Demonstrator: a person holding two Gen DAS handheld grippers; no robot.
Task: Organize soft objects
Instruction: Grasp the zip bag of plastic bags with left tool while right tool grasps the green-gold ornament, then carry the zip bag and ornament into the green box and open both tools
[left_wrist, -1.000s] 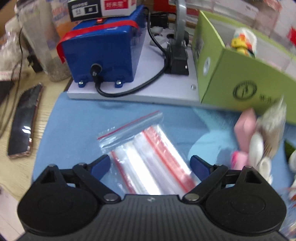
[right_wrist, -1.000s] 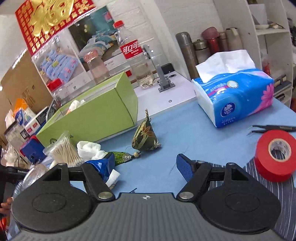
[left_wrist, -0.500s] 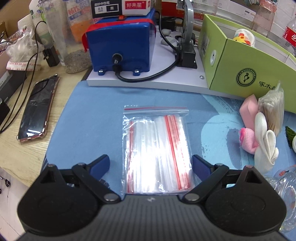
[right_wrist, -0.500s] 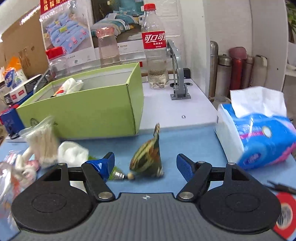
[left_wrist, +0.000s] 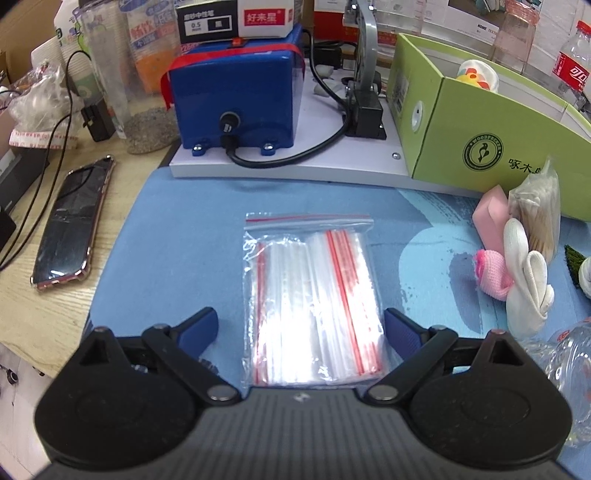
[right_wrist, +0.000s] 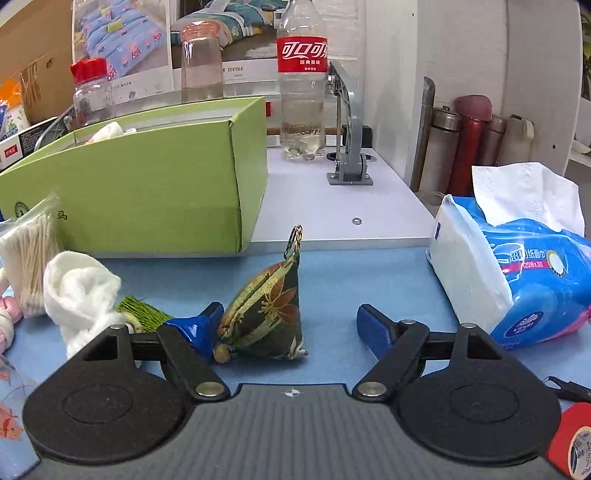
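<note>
A clear zip bag (left_wrist: 312, 295) full of red-striped small bags lies flat on the blue mat (left_wrist: 177, 229). My left gripper (left_wrist: 301, 328) is open, its blue fingertips on either side of the bag's near end. In the right wrist view a green brocade sachet (right_wrist: 267, 314) with a tassel (right_wrist: 142, 314) stands on the mat. My right gripper (right_wrist: 291, 328) is open around it, the left fingertip close to its side. White socks (right_wrist: 79, 295), a pink rolled sock (left_wrist: 493, 273) and a bag of cotton swabs (left_wrist: 537, 210) lie nearby. The green box (right_wrist: 147, 192) holds soft items.
A blue machine (left_wrist: 236, 96) with a black cable sits on a white base behind the mat. A phone (left_wrist: 72, 225) lies on the wooden desk at left. A tissue pack (right_wrist: 517, 273), red tape roll (right_wrist: 572, 439), bottles (right_wrist: 303, 81) and flasks (right_wrist: 469, 144) stand at right.
The left gripper turned and squared up over the zip bag, which now lies straight between its fingers. The right gripper swung left and closer to the sachet, now between its fingers.
</note>
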